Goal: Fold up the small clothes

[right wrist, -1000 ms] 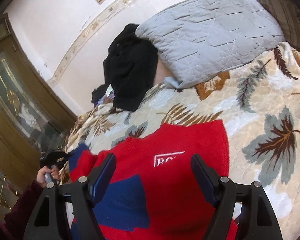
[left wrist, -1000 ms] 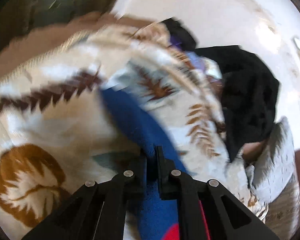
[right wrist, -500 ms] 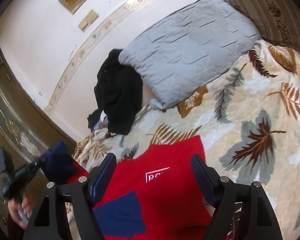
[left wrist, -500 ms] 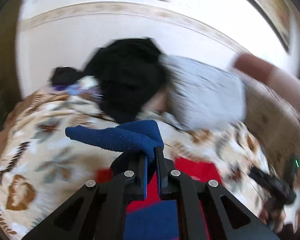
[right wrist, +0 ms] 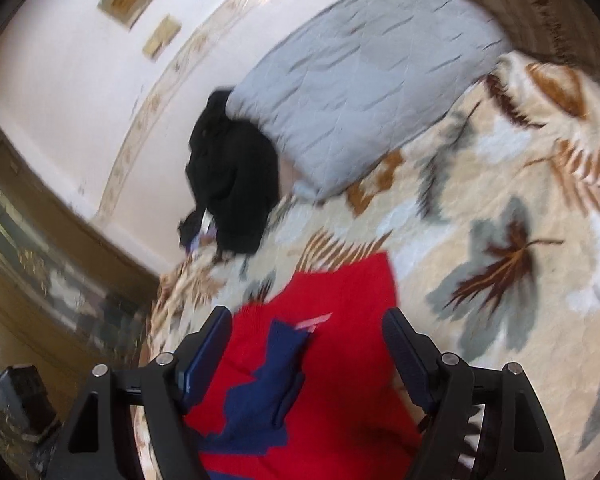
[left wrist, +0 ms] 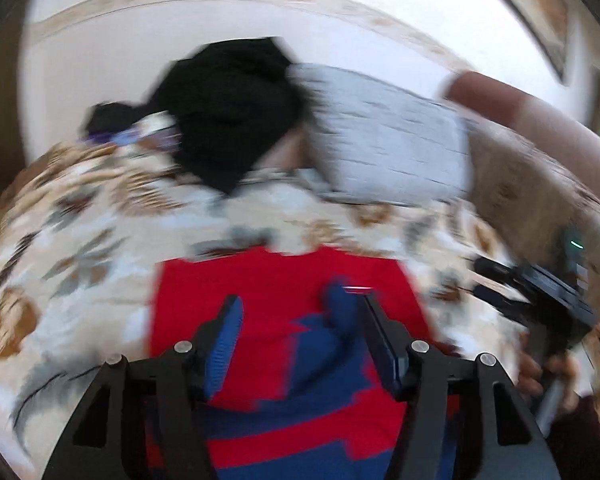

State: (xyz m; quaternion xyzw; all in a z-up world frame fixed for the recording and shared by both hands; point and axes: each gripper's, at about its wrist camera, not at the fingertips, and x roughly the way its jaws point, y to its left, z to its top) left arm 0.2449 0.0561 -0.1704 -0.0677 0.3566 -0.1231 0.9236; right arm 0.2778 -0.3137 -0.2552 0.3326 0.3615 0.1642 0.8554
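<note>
A red sweater with blue sleeves lies flat on a leaf-patterned blanket. One blue sleeve lies folded across its red body. My left gripper hovers just over it with its jaws opening. The sleeve's end rests beside the right finger, and the pads do not press on it. In the right wrist view my right gripper stands open above the sweater, with the folded sleeve below and nothing held. A hand holds the right gripper at the right of the left wrist view.
A black garment pile and a grey quilted pillow lie at the far end of the bed against the white wall. A brown patterned cushion sits at the right. A wooden door with glass stands left of the bed.
My left gripper carried the blue sleeve from the left side over onto the red body, then opened and let it drop. The right gripper stayed open and shifted only slightly.
</note>
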